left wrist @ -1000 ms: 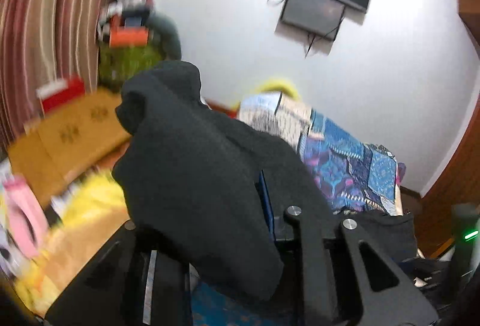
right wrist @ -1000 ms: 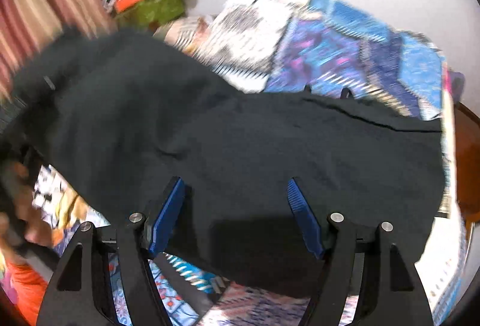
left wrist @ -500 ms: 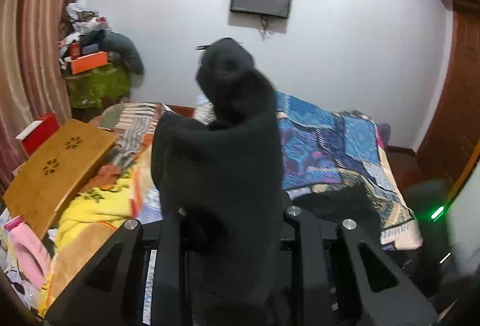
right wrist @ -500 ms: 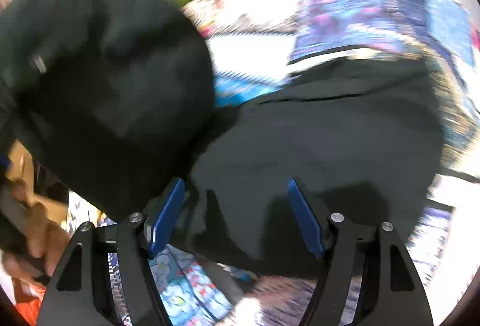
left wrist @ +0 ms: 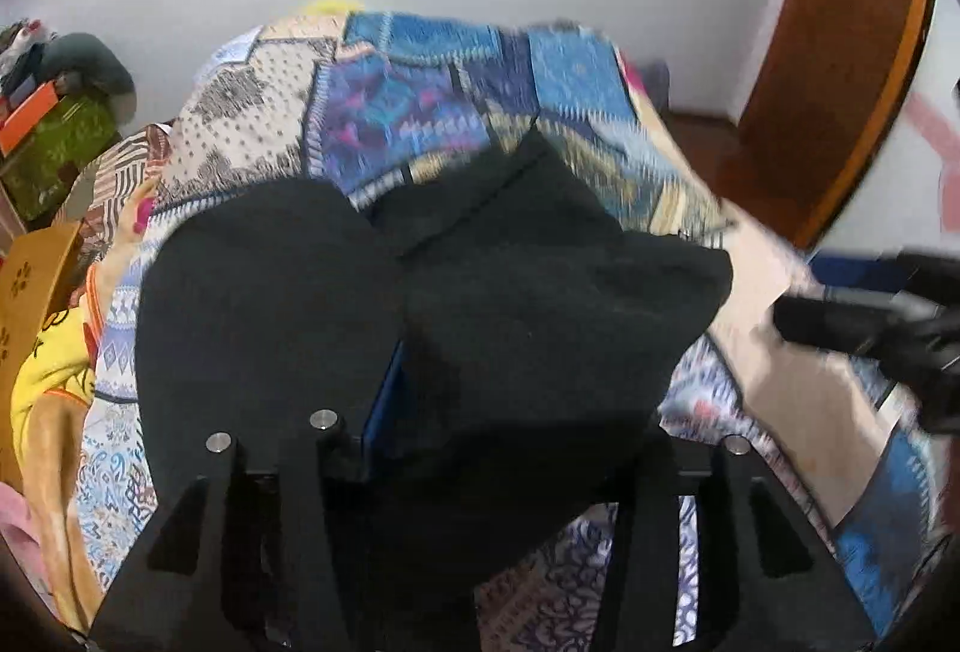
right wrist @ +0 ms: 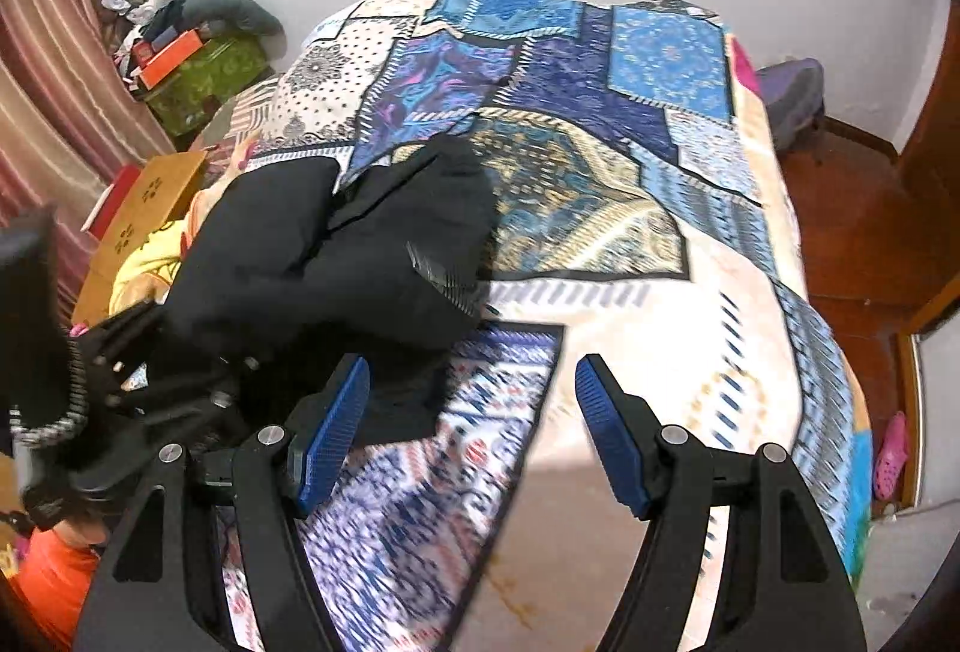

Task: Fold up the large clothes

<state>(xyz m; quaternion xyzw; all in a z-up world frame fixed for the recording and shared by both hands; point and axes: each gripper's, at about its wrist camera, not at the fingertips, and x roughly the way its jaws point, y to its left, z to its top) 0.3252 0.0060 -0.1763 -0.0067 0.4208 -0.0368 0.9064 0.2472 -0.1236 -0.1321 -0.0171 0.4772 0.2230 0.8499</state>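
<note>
In my left wrist view the left tool [left wrist: 510, 382] is opening, jaws parting with the black garment [left wrist: 480, 304] draped between and over them; pads no longer pinch it. The garment lies bunched on the patchwork bedspread [left wrist: 420, 111], toward 12 o'clock of that tool. In my right wrist view the right tool [right wrist: 474, 430] stands released and empty; garment at its 10 o'clock.

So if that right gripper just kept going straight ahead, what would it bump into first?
Most likely the patchwork bedspread. Nothing sits between the right gripper's open jaws; the black garment lies off to its left, though depth is hard to judge.
</note>
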